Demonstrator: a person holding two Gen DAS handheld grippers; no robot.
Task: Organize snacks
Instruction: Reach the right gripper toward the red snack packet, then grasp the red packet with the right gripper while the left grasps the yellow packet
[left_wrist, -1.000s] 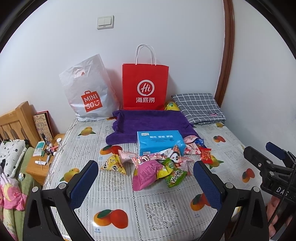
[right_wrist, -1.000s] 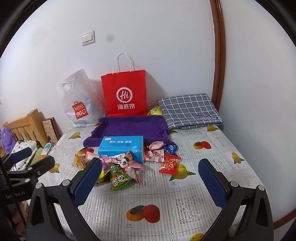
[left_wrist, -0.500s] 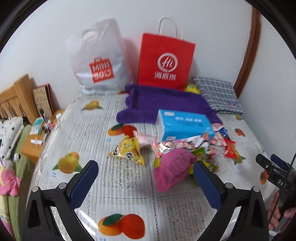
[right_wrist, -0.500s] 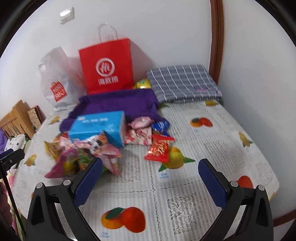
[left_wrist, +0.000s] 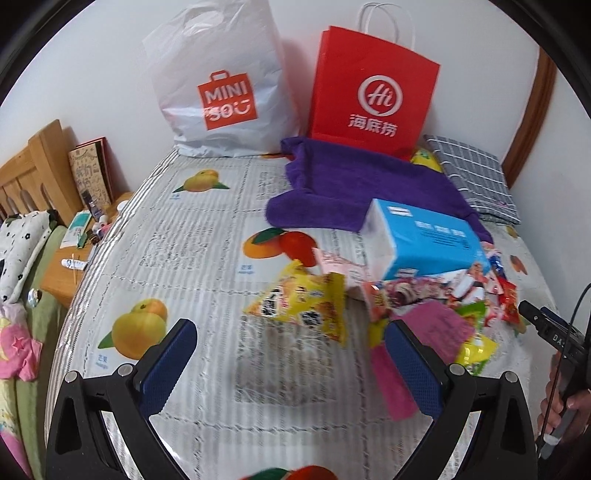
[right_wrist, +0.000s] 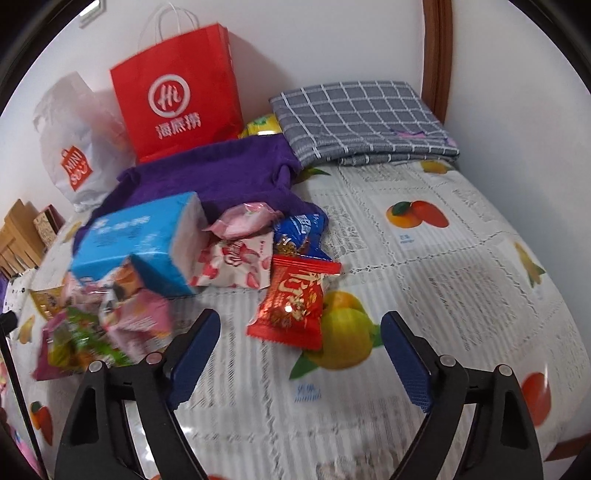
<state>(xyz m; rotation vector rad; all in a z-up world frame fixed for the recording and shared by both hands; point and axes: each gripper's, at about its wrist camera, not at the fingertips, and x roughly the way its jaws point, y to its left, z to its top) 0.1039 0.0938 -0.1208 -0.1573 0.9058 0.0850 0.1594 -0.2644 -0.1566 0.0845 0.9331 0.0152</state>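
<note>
- Left gripper (left_wrist: 290, 363) hangs spread and empty, near the yellow snack packet (left_wrist: 301, 308).
- Right gripper (right_wrist: 299, 350), its jaws just narrowing but unclenched, holds nothing; the red snack packet (right_wrist: 295, 301) lies just beyond.

White walls (left_wrist: 92, 55), a wooden headboard (left_wrist: 33, 166) and brown door trim (right_wrist: 437, 55).

Blue box (right_wrist: 136, 243) hides snack packets (right_wrist: 103, 325), blurred.
</note>
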